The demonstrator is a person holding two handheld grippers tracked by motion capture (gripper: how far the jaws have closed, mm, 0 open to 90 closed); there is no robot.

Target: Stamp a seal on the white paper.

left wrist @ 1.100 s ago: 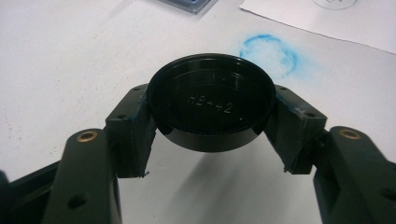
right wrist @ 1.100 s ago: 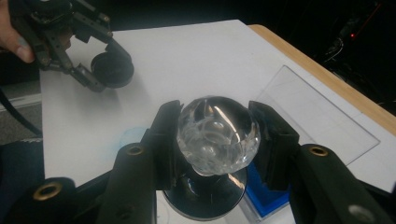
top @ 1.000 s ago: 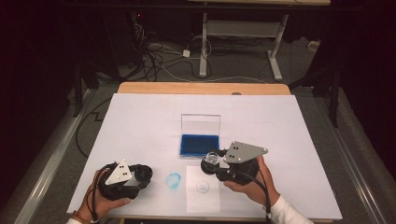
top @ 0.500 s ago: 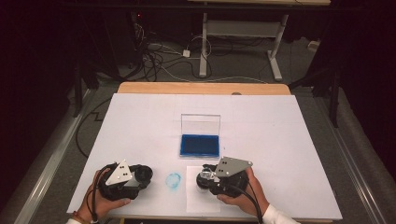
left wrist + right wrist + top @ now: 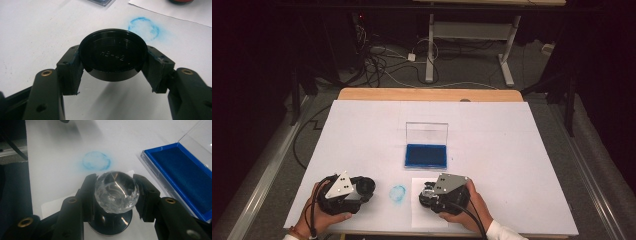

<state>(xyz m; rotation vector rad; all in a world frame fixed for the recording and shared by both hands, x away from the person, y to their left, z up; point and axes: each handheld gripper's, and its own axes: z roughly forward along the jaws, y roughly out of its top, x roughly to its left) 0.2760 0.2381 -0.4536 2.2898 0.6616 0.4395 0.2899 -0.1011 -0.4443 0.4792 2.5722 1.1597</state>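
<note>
Both grippers sit at the near edge of the desk, each in one of the person's hands; the left gripper (image 5: 362, 187) is clenched on a round black plastic lid (image 5: 113, 54), its two black pads pressing the lid's rim from either side, and in the left gripper view the lid lies flat between them with faint raised lettering on its top, held just above the white surface so that a shadow falls beneath it; the right gripper (image 5: 428, 192) is grasping a stamp with a faceted clear glass knob (image 5: 116, 192) and a round black base, its jaws closed on the knob from both sides, the stamp upright with its base down on a small white sheet of paper (image 5: 416, 220) that lies on the desk under that hand; between the two grippers, apart from both, a smudged blue ink ring (image 5: 398, 194) marks the white desk cover (image 5: 362, 130), just beside the paper's left edge; a little farther out, beyond the paper, stands a rectangular blue ink pad in a clear plastic case (image 5: 426, 156), its transparent lid raised upright at the back; past the far edge of the white cover a strip of bare wooden desk shows, and beyond that dark floor with tangled cables and the metal legs of another desk.
</note>
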